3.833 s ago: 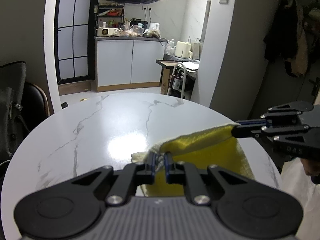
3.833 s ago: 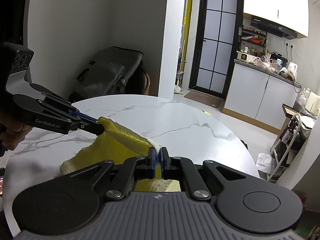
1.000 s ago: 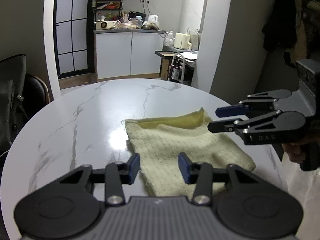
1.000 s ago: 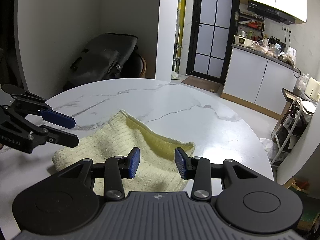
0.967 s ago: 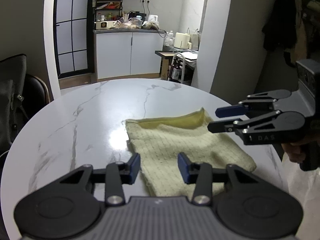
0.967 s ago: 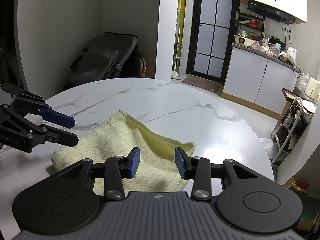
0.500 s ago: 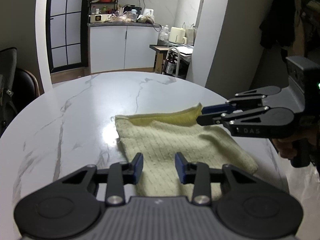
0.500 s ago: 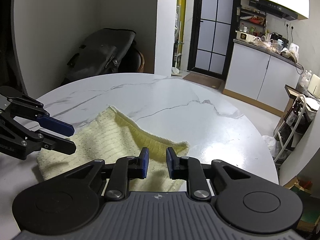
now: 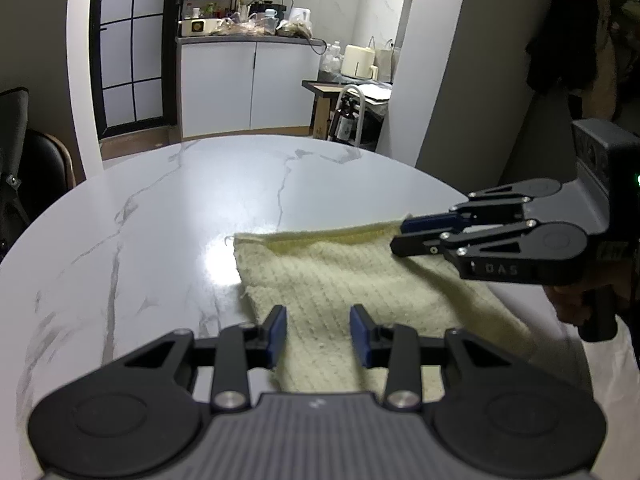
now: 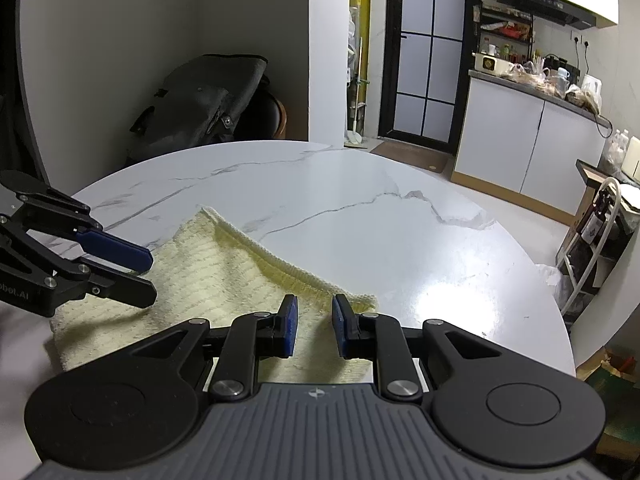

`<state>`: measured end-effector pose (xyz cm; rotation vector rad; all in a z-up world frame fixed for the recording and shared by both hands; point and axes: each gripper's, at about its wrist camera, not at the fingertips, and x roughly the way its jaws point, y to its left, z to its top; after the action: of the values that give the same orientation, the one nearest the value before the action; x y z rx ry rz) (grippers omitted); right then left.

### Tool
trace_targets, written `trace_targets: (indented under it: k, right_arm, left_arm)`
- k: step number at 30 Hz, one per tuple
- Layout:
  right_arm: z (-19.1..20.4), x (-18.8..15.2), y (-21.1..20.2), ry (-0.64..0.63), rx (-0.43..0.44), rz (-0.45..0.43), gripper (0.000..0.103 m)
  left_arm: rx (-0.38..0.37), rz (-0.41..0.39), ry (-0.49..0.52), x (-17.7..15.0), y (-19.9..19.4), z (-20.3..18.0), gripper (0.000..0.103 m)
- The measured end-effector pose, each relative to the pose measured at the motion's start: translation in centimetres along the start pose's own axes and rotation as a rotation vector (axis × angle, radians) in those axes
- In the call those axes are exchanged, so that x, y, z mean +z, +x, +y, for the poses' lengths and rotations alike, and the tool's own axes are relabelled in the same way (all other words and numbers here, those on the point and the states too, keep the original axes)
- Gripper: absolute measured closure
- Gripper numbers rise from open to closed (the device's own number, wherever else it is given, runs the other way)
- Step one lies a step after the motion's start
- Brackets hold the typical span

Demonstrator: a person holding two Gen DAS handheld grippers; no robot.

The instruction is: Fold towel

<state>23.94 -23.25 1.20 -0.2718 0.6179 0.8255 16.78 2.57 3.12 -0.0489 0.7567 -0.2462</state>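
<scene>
My left gripper (image 9: 318,334) is parted wide and holds nothing; my right gripper (image 10: 313,325) has a narrower gap, also holding nothing. Both hover over the pale yellow towel (image 9: 340,280), folded flat on the marble table (image 9: 160,220).

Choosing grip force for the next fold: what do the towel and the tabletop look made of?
Towel: pale yellow knitted or waffle-weave cloth, probably cotton; ribbed rows and a hemmed edge show, matte and soft.
Tabletop: white marble or marble-look slab with grey veins; glossy, since it mirrors a bright light patch. Likely slippery under the cloth.
</scene>
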Motion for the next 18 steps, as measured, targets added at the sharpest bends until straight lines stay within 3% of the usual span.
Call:
trace_targets:
  k: [18]
  right_arm:
    - [-1.2,-0.3,-0.2,0.037,-0.071,0.002,0.081]
  left_arm:
    - [0.022,-0.001,-0.023,0.1,-0.7,0.8,0.065]
